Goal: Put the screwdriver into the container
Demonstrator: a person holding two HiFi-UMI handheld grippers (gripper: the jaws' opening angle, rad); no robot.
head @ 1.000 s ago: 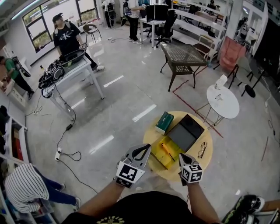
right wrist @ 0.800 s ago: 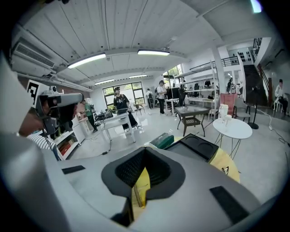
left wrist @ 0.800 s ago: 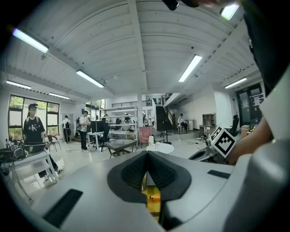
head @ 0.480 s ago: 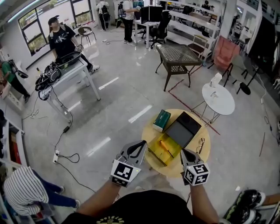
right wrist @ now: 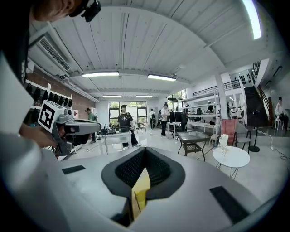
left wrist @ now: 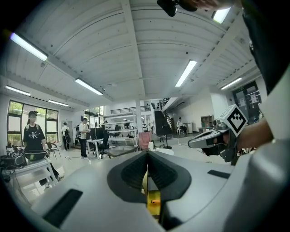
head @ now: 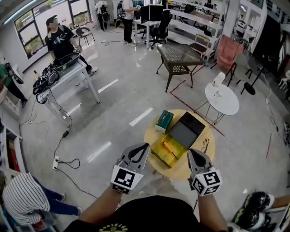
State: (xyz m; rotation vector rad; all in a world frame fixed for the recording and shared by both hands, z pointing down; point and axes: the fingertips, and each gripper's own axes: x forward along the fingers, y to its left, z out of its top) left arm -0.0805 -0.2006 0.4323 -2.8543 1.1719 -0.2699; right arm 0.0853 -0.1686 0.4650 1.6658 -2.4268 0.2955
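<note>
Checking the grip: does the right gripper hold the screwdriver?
No: the right gripper is shut and empty; the screwdriver lies in the yellow container.

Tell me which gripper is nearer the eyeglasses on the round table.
Right. The right gripper is just left of the eyeglasses; the left gripper is beyond the yellow container.

I'm looking into a big open-plan office-cum-lab: polished floor (head: 122, 99), desks with monitors (head: 147, 13), office chairs (head: 161, 27), storage shelving (head: 195, 20), a gear-laden workbench (head: 74, 72), ceiling strip lights (left wrist: 186, 72)
</note>
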